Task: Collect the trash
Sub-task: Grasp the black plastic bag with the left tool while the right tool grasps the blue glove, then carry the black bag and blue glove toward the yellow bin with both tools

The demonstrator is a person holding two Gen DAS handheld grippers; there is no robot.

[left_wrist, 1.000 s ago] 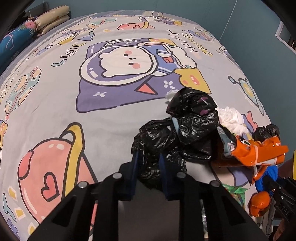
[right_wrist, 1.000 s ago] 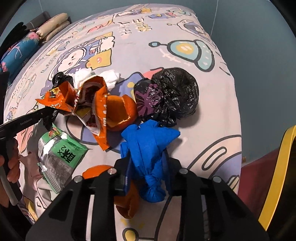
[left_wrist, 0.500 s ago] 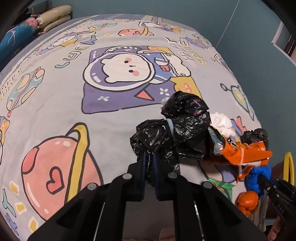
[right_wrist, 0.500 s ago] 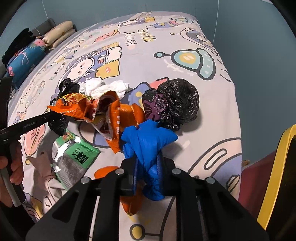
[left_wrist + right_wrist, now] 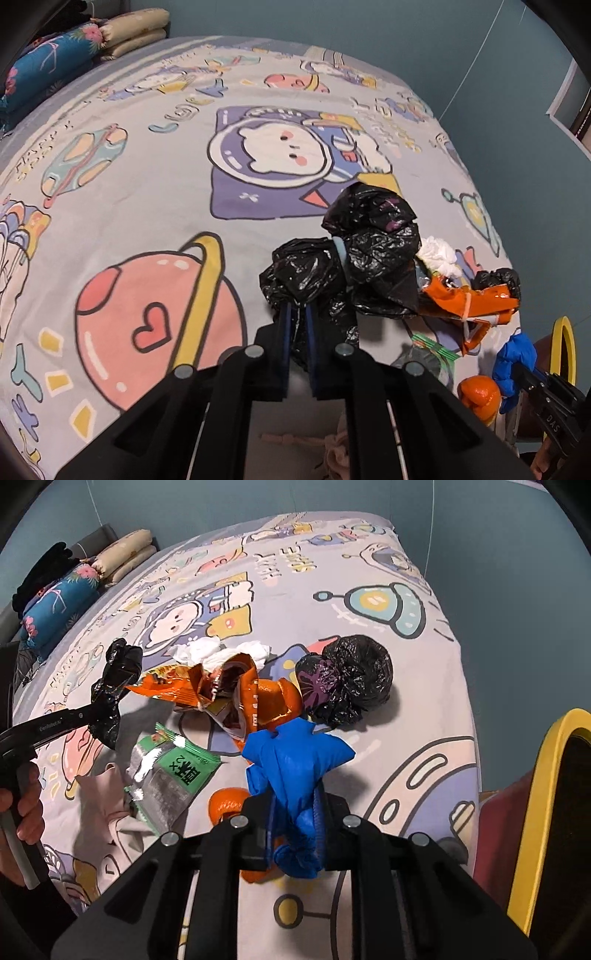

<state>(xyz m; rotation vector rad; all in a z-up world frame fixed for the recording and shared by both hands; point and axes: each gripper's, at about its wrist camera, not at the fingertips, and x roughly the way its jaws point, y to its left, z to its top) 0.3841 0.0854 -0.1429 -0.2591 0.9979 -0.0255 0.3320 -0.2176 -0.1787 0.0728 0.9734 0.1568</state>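
A bed [image 5: 155, 177] wears a grey cartoon space-print sheet [image 5: 413, 716], with a blue floral pillow [image 5: 48, 59] and beige folded pillows [image 5: 133, 31] at its far end, beside a teal wall [image 5: 369, 26] and a yellow-rimmed object [image 5: 535, 812].

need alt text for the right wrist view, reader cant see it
The right gripper is shut on a knotted blue bag above a cartoon-print bedsheet. Beyond it lie an orange snack wrapper, a green packet and a black bag; at left, the left gripper holds crumpled black plastic.
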